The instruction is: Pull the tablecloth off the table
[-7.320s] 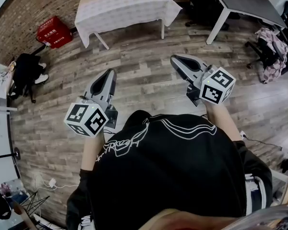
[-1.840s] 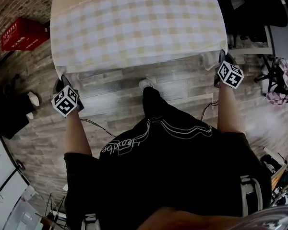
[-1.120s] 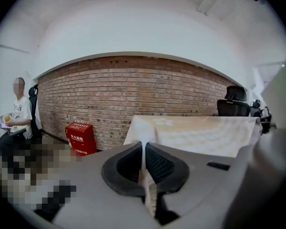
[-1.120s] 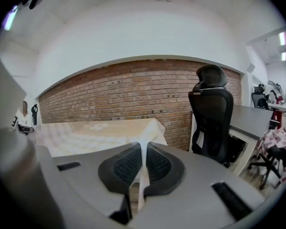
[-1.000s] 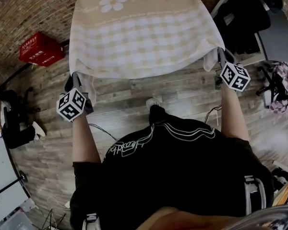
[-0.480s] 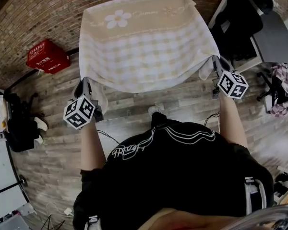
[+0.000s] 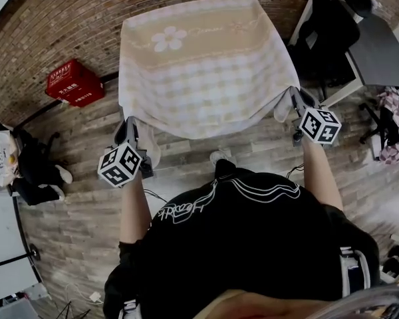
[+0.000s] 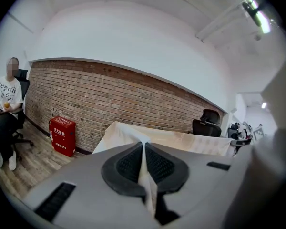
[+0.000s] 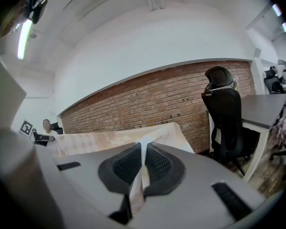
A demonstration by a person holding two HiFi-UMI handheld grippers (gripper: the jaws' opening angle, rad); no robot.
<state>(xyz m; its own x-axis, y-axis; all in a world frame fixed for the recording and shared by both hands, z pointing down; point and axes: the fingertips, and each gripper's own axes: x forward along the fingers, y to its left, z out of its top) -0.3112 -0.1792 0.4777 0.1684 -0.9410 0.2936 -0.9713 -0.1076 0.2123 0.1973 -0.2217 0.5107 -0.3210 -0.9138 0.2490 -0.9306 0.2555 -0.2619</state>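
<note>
Judging progress first: the pull looks begun, not finished. The checked tablecloth (image 7: 203,72) covers the table top entirely, so I see no bare table. Its far edge hangs toward the brick wall (image 7: 66,25). Its near edge is lifted and stretched toward me between the two tools.

The left gripper (image 7: 128,125) has its pads pressed together on the cloth's near-left corner. The right gripper (image 7: 294,93) is clamped likewise on the near-right corner. Both gripper views show a fold of fabric pinched between the ribbed pads, with no gap.

Left to do, by my estimate: draw the whole sheet toward me until the far edge slides clear.

Count, big to small:
- one wall, beyond the cloth
- one tablecloth
- one grey desk (image 7: 379,42), right of the cloth
- one black office chair (image 9: 226,113), between desk and cloth
- one red box (image 7: 74,82), left of the cloth at the wall
- two grippers
- one daisy print (image 7: 167,38), near the cloth's far edge
</note>
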